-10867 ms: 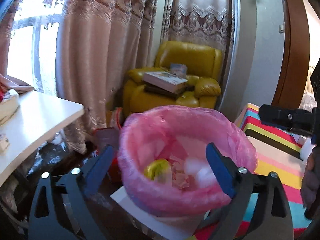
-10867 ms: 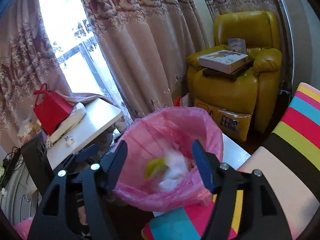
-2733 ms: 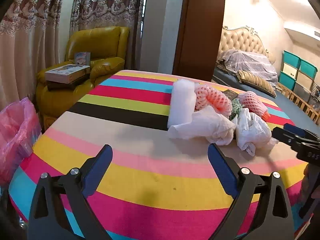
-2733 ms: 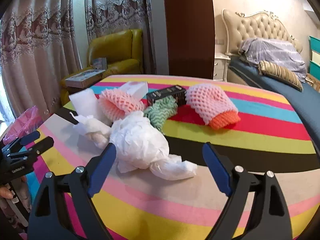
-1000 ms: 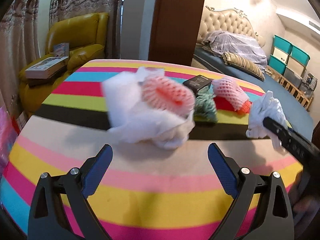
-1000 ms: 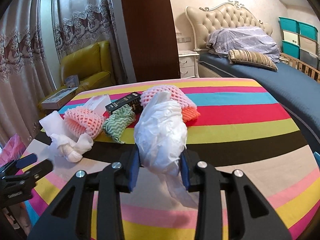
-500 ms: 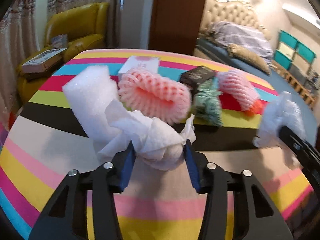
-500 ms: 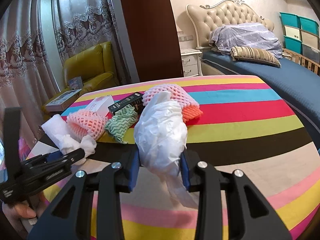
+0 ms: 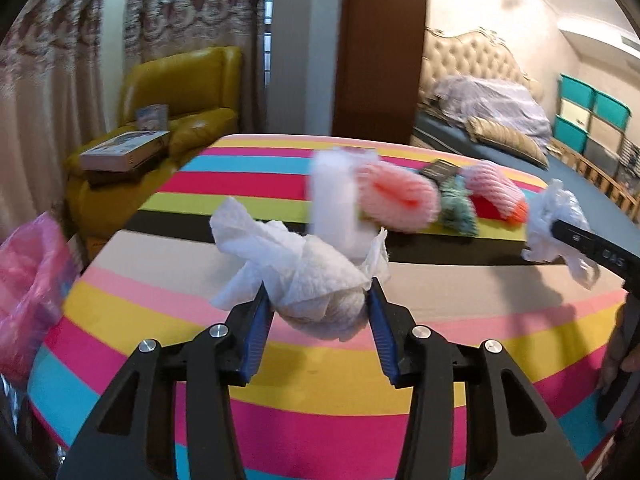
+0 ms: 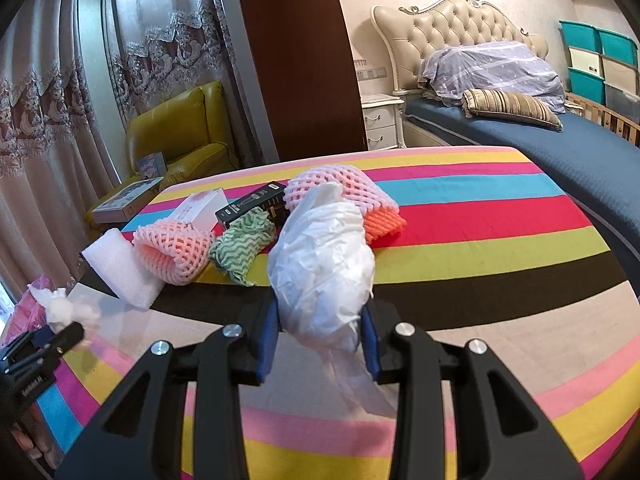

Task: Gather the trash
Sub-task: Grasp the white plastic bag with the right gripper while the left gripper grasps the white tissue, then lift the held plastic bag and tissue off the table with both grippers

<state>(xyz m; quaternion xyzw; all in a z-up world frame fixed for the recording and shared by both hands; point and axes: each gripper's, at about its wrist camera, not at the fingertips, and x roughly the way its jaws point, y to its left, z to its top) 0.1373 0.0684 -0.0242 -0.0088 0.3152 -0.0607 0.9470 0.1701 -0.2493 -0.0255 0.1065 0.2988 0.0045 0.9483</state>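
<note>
My left gripper [image 9: 318, 300] is shut on a crumpled white paper towel [image 9: 312, 276], held just above the striped table [image 9: 320, 360]. In the right wrist view this gripper [image 10: 60, 336] and its towel [image 10: 60, 308] show at the far left. A crumpled white plastic bag [image 10: 324, 256] is clamped between the blue pads of my right gripper [image 10: 320, 312], its tail hanging below. On the table behind lie a white foam block [image 10: 120, 268], a pink foam net [image 10: 172, 248], a green-white cloth [image 10: 240, 248], a black box [image 10: 252, 202] and a second pink-orange net [image 10: 348, 196].
A pink bin bag [image 9: 28, 280] stands off the table's left edge. A yellow armchair [image 9: 180, 80] with a book sits behind it by the curtains. A white box [image 10: 200, 204] lies at the table's far side. A bed [image 10: 520, 132] runs along the right.
My left gripper shut on the paper towel and drew it away from the foam block toward the near left. The right gripper kept still with the plastic bag.
</note>
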